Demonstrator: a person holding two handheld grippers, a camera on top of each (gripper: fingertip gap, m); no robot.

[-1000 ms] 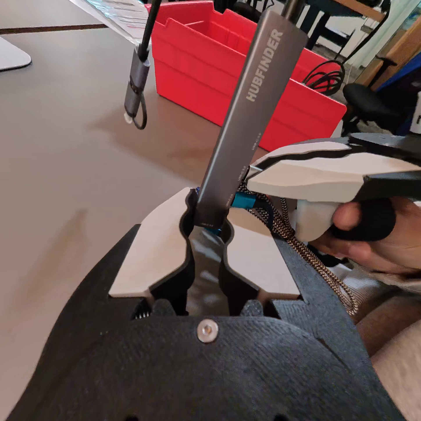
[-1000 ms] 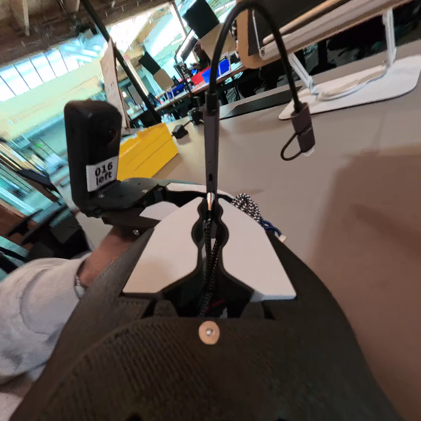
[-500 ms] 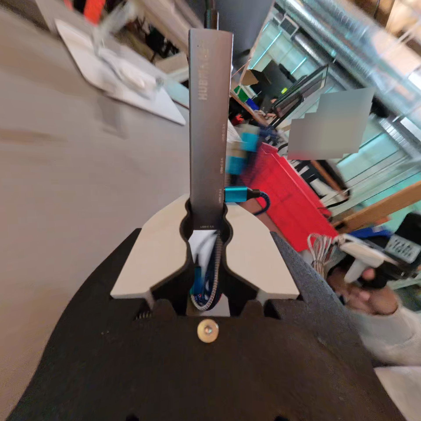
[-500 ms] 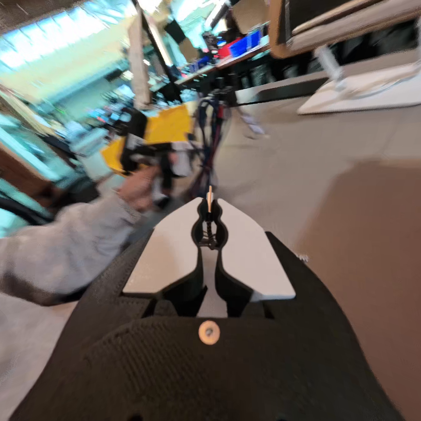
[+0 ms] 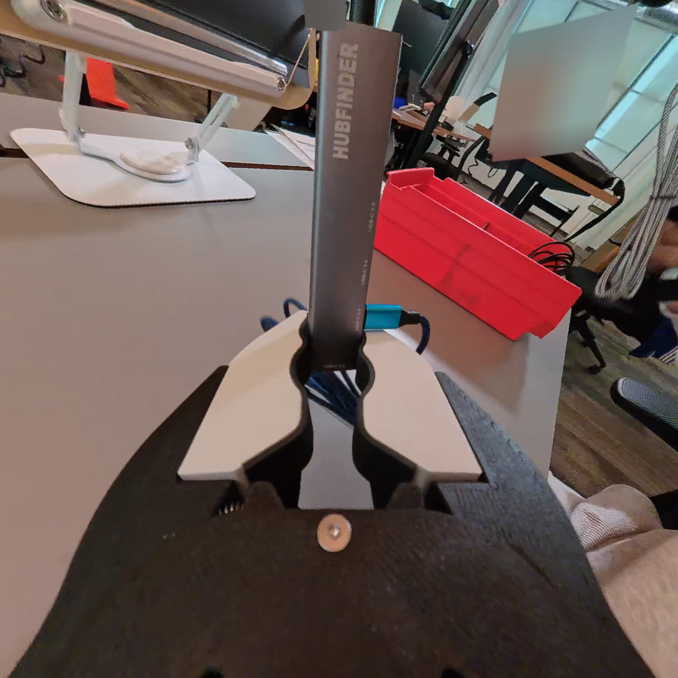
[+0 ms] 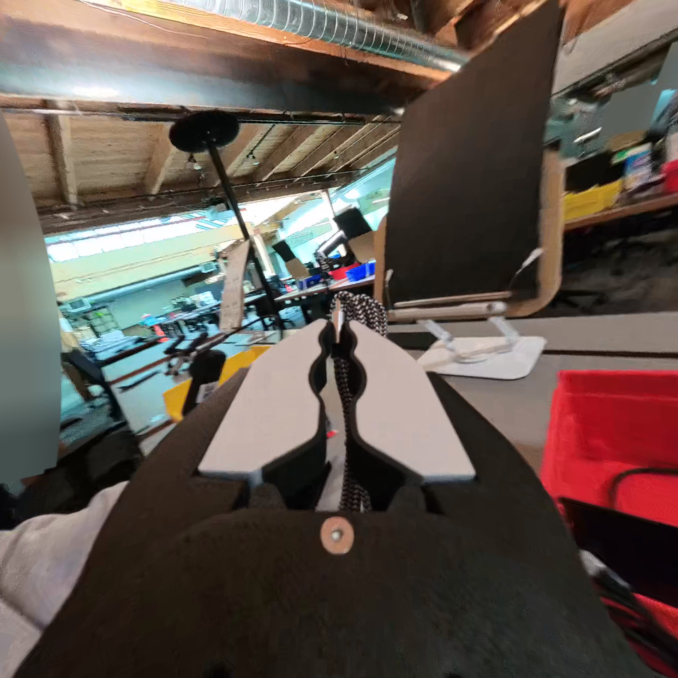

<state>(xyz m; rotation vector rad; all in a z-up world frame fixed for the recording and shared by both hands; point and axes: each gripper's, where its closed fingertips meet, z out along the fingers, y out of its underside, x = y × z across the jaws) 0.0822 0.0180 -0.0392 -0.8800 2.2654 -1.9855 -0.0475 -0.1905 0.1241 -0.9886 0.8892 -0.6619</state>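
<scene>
Left wrist view: the left gripper (image 5: 333,343) pinches the lower end of a slim grey hub (image 5: 350,190) between its jaws, which close on the hub's two narrow sides. The hub's long axis runs straight away from the camera along the fingers, its free end pointing up and outward above the counter (image 5: 139,279). A teal plug (image 5: 383,317) sits in a port on the hub's right edge, just beyond the jaws, and its blue braided cable (image 5: 332,390) loops down under the fingers. Farther off, a red bin (image 5: 473,253) rests near the counter's right edge, and a white laptop stand (image 5: 132,176) stands at the far left. Right wrist view: the right gripper (image 6: 338,328) has its jaws pressed together on the metal connector of a black-and-white braided cable (image 6: 348,400); the connector tip points forward between the fingertips, while the cable runs back through the jaws and also loops beyond the tips. Beyond lie the red bin (image 6: 609,414), at right, and the laptop stand (image 6: 488,352).
</scene>
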